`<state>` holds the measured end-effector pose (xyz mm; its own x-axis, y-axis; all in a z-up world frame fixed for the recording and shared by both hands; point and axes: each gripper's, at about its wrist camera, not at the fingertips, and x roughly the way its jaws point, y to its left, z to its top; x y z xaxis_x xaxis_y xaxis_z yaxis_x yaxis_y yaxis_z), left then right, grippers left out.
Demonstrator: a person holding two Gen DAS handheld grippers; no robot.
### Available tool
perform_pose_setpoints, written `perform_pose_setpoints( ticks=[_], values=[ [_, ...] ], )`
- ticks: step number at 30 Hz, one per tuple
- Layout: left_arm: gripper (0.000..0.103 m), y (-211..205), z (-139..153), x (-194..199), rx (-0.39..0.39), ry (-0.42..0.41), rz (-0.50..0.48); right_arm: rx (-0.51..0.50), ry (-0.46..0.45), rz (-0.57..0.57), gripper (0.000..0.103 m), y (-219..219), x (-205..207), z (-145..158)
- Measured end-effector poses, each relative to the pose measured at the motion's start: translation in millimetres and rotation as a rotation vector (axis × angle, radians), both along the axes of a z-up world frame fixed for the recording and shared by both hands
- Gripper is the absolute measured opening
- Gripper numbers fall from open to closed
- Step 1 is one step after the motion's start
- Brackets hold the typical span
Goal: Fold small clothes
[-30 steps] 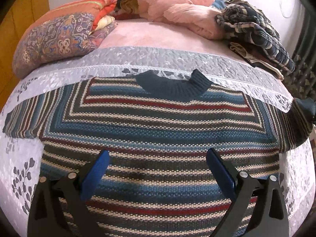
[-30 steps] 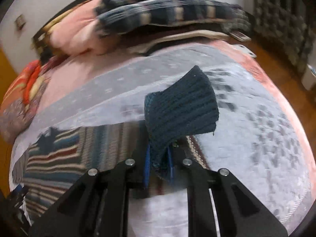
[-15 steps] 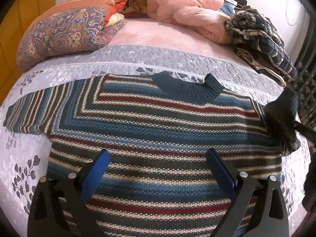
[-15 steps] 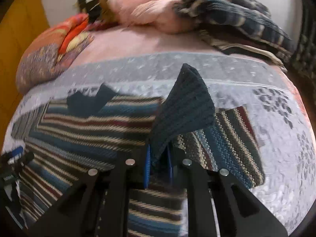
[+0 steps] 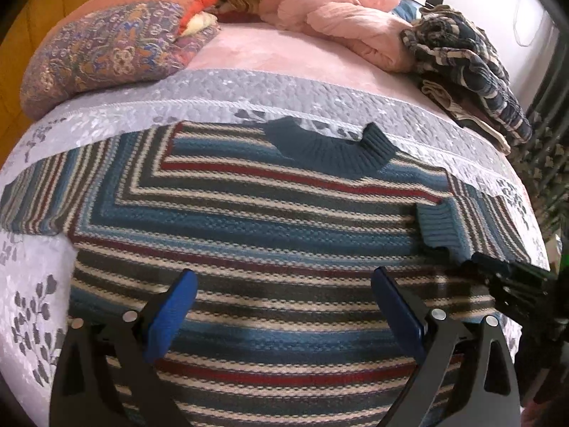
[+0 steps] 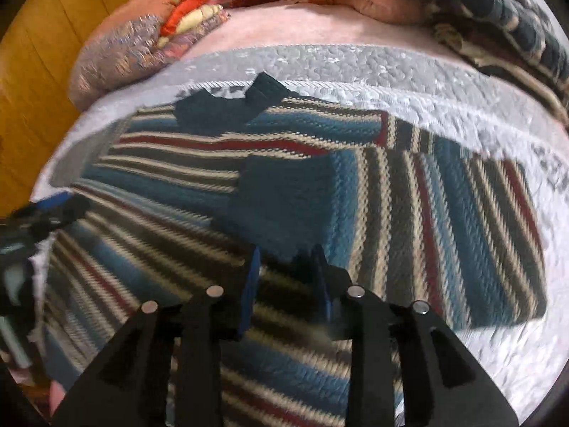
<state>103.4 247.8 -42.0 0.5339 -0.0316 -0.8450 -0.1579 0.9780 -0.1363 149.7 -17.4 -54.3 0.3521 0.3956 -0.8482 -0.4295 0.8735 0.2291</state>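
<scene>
One striped knit sweater (image 5: pixel 270 235), laid flat, front up, on a bed covered by a pale grey quilted bedspread (image 5: pixel 284 96) with a leaf print. Bands of teal blue, dark grey, cream and dark red; on the chest the stripes turn a corner into nested angles, lower down they run straight across. Collar (image 5: pixel 330 146) in dark teal rib, standing slightly. One sleeve (image 5: pixel 32 195) lies stretched out sideways at the left of the left wrist view. Opposite sleeve is folded inward over the body, its ribbed teal cuff (image 5: pixel 439 224) resting on the chest stripes; in the right wrist view the same cuff (image 6: pixel 284 203) lies just ahead of the fingertips, with the folded sleeve's stripes running crosswise to the body's.

Left gripper (image 5: pixel 284 306): spread wide, blue pads well apart, nothing between them, above the lower body of the sweater.

Right gripper (image 6: pixel 286 277): parted to a narrow gap, just beside the cuff edge; no cloth is seen pinched between the pads, though the view is blurred. Its black frame also shows at the right edge of the left wrist view.

Further items at the head of the bed: patterned folded quilt (image 5: pixel 106 42), pink blanket (image 5: pixel 338 10), dark plaid garment (image 5: pixel 469 67).
</scene>
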Motion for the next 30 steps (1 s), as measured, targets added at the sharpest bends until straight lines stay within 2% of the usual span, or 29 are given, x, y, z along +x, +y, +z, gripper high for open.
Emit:
perform_pose_setpoints(
  ticks=[3,6,8,12,13,15,16,17,19,22,25,30],
  values=[
    [0.097,-16,-2,6,-0.045,0.01,-0.037,0.076,0.04,-0.047,0.031,-25,-10,7],
    [0.094,-38,-6,15,-0.12,0.035,-0.094,0.109,0.062,-0.103,0.033,-52,-18,10],
    [0.09,-56,-12,29,-0.204,0.069,-0.136,0.129,0.079,-0.13,0.033,-68,-22,11],
    [0.086,-79,-27,55,-0.347,0.141,-0.159,0.163,0.112,-0.18,0.033,-96,-28,7],
    [0.084,-85,-32,62,-0.391,0.161,-0.154,0.155,0.112,-0.198,0.033,-100,-31,7],
    [0.077,-92,-39,71,-0.428,0.186,-0.144,0.148,0.107,-0.206,0.033,-106,-33,7],
    [0.066,-96,-43,76,-0.444,0.198,-0.139,0.152,0.106,-0.208,0.033,-109,-34,7],
    [0.053,-98,-47,79,-0.454,0.207,-0.138,0.156,0.106,-0.211,0.033,-110,-35,7],
    [0.034,-104,-52,86,-0.469,0.225,-0.128,0.157,0.103,-0.216,0.033,-112,-36,6],
    [0.011,-104,-48,88,-0.413,0.194,-0.101,0.136,0.086,-0.222,0.033,-112,-37,6],
    [0.007,-101,-34,83,-0.412,0.123,-0.118,0.125,0.079,-0.232,0.033,-117,-37,4],
    [0.006,-91,4,66,-0.344,-0.022,-0.157,0.15,0.082,-0.278,0.033,-129,-32,5]
  ],
)
